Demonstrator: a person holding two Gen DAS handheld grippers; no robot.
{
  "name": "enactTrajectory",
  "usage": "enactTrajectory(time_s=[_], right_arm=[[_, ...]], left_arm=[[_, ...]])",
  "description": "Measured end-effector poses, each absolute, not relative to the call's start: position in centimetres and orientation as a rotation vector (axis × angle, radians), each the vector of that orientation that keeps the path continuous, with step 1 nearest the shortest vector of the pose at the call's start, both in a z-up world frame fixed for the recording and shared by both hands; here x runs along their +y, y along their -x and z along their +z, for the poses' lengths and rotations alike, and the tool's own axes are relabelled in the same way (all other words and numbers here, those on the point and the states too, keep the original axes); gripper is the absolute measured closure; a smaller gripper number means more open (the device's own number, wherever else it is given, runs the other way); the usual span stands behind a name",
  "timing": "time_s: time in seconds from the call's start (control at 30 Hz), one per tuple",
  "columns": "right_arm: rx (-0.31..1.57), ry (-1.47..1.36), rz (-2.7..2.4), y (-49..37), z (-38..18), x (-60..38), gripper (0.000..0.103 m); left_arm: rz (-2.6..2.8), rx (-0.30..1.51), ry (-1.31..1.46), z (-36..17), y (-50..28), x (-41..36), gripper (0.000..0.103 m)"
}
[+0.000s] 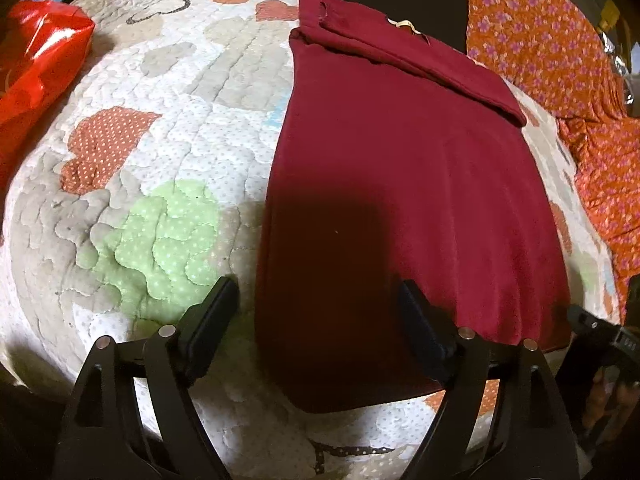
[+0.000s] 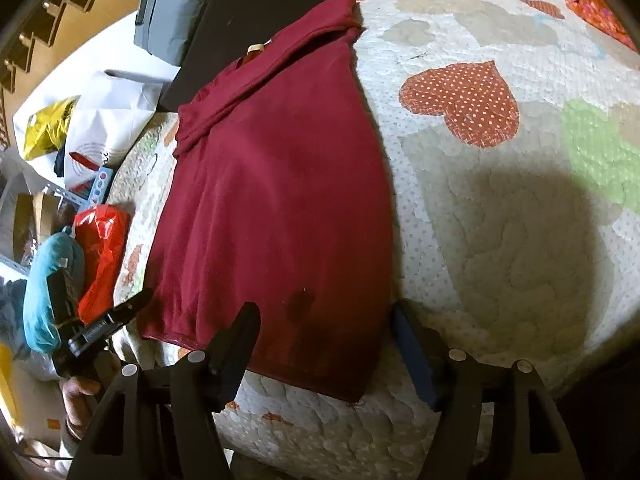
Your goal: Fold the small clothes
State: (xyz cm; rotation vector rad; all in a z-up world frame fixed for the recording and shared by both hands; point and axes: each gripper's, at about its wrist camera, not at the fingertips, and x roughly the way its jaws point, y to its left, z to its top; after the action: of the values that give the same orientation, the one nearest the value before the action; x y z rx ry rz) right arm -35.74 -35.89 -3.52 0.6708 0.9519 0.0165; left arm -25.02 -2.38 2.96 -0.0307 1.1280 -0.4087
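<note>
Lay lengthwise on the quilt (image 1: pixel 168 184), the folded garment (image 1: pixel 400 184), collar end farthest from both grippers. Hovered over the garment's near hem, one at each corner: left gripper (image 1: pixel 316 320), right gripper (image 2: pixel 324 340), both spread, nothing pinched. Sat left of the garment at the quilt's edge, a plastic bag (image 1: pixel 36 68). Lay beyond the collar end, a flat slab (image 2: pixel 248 20), possibly a board. Spread right of the garment, patterned cloth (image 1: pixel 540 40).

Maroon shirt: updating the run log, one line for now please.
shirt: flat on quilt, sides folded | left gripper: open, at hem | right gripper: open, at hem
</note>
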Motion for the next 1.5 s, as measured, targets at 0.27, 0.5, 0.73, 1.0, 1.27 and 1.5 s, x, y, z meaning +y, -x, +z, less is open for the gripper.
enactTrajectory(time_s=[0.27,0.5,0.73,1.0,1.27,1.5], right_arm=[[0.959,-0.621,0.01,35.5,-3.4,-35.2,0.03],[0.941,-0.626,0.006,35.7,-3.6,-34.9,0.028],[0.924,-0.654,0.149,35.3,-3.9,-34.2,0.088],[0.813,-0.629,0.261,35.0,-0.5,-33.8,0.089],[0.651,-0.676,0.327,31.3,4.5,-37.3,0.089],[0.559,-0.67,0.279,23.6,8.1,-40.6,0.089]], left_arm=[[-0.403,1.121,0.005,2.8,25.3,-2.5,0.021],[-0.399,1.12,-0.015,2.7,25.9,-2.6,0.02],[-0.421,1.122,-0.001,3.1,26.1,-2.8,0.053],[-0.498,1.128,0.087,5.0,25.7,-3.0,0.093],[-0.555,1.079,0.147,8.7,22.0,-4.0,0.093],[-0.562,0.975,0.156,13.1,14.6,-6.9,0.093]])
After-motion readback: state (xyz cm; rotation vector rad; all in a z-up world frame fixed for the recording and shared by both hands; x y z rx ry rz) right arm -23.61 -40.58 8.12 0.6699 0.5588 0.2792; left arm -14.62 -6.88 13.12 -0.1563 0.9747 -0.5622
